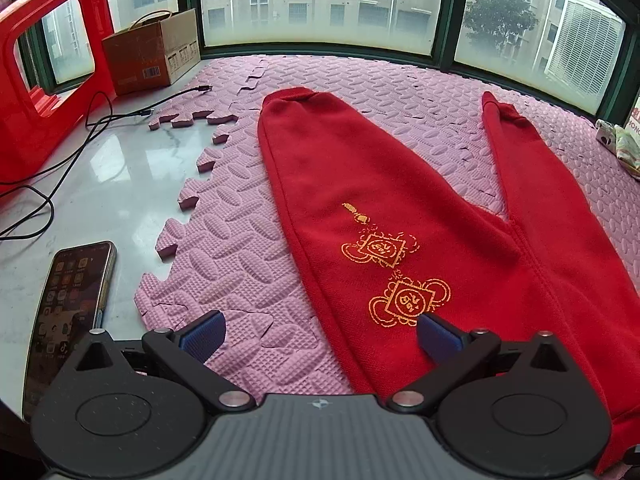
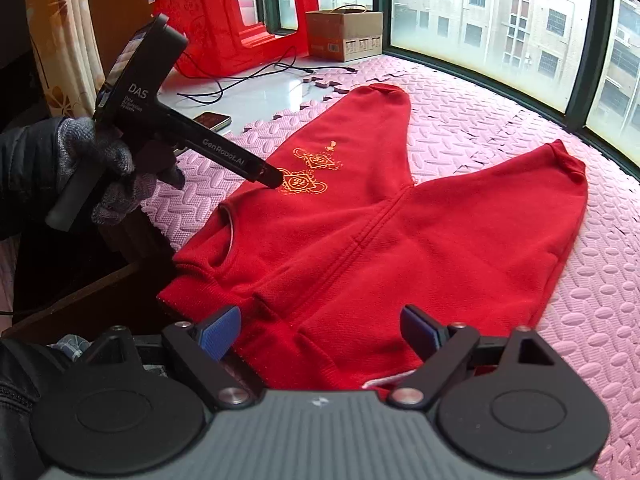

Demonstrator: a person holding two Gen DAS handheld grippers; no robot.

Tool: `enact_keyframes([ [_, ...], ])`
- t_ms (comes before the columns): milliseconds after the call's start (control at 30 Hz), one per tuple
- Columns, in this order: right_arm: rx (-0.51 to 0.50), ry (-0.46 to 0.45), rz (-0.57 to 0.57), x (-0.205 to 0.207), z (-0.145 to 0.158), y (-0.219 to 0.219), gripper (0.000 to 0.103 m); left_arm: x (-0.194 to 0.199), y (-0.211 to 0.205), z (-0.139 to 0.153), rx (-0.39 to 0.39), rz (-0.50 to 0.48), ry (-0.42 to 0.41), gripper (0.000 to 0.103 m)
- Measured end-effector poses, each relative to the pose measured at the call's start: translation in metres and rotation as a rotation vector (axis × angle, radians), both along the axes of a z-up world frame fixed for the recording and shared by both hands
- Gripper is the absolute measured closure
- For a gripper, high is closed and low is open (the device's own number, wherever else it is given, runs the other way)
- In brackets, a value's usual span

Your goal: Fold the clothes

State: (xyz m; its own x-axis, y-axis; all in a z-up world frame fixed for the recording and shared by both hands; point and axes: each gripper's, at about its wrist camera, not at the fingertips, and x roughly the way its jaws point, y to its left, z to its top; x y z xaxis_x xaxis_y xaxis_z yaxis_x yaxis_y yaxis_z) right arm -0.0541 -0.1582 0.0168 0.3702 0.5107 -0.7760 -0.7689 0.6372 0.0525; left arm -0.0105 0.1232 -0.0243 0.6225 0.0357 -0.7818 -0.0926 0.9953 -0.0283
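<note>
Red trousers (image 1: 360, 208) with a gold knot print (image 1: 400, 280) lie flat on the pink foam mat (image 1: 240, 248), legs spread toward the window. My left gripper (image 1: 320, 336) is open and empty, hovering over the left leg's outer edge near the print. In the right wrist view the trousers (image 2: 400, 232) fill the middle, waistband nearest. My right gripper (image 2: 320, 332) is open and empty just above the waistband. The left gripper (image 2: 272, 178) shows there, held by a gloved hand (image 2: 100, 168), tip over the gold print (image 2: 304, 180).
A phone (image 1: 68, 304) lies on the white sill left of the mat. Black cables (image 1: 80, 140), a cardboard box (image 1: 156, 52) and a red plastic stool (image 1: 36, 72) stand at the back left. Window frames (image 1: 444, 12) bound the far side. A small patterned item (image 1: 624, 144) sits at far right.
</note>
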Motion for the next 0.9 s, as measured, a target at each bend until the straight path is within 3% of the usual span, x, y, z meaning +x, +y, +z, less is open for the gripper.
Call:
enact_keyframes([
  [200, -0.018, 0.049, -0.074, 0.005, -0.021, -0.017, 0.013, 0.001, 0.002, -0.009, 0.003, 0.019, 0.031, 0.000],
  [367, 0.038, 0.039, -0.093, 0.006, -0.004, -0.029, 0.013, 0.001, -0.001, 0.002, 0.009, 0.017, 0.011, 0.000],
  [433, 0.049, 0.015, -0.103, 0.009, 0.001, -0.033, 0.012, 0.002, -0.007, 0.008, 0.004, 0.007, -0.004, 0.000],
  [700, 0.091, 0.103, -0.177, 0.036, -0.020, -0.045, 0.012, 0.009, -0.043, 0.014, -0.006, -0.074, -0.009, 0.000],
  [900, 0.078, 0.047, -0.189, 0.044, 0.001, -0.056, 0.011, 0.007, -0.060, 0.023, -0.010, -0.131, -0.033, 0.000],
])
